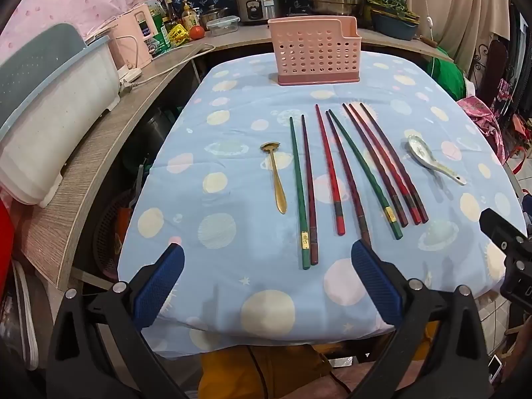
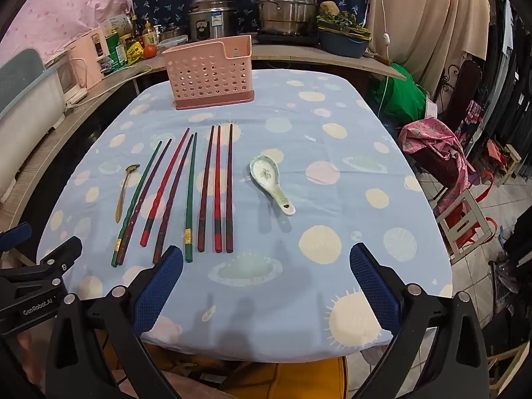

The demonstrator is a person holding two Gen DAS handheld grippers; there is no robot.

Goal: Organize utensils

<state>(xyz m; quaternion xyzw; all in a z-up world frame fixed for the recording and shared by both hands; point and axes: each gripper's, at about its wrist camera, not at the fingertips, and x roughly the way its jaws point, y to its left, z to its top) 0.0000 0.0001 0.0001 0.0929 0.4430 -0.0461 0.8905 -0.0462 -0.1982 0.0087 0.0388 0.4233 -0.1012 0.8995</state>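
Note:
A pink perforated utensil holder stands at the far end of the table. Several green, red and dark chopsticks lie side by side in the middle. A gold metal spoon lies left of them. A white ceramic spoon lies to their right. My left gripper is open and empty above the near table edge. My right gripper is open and empty, also near the front edge.
The table wears a blue planet-print cloth. A wooden counter runs along the left with a white dish rack. A rice cooker and steel pot stand at the back. A stool stands to the right.

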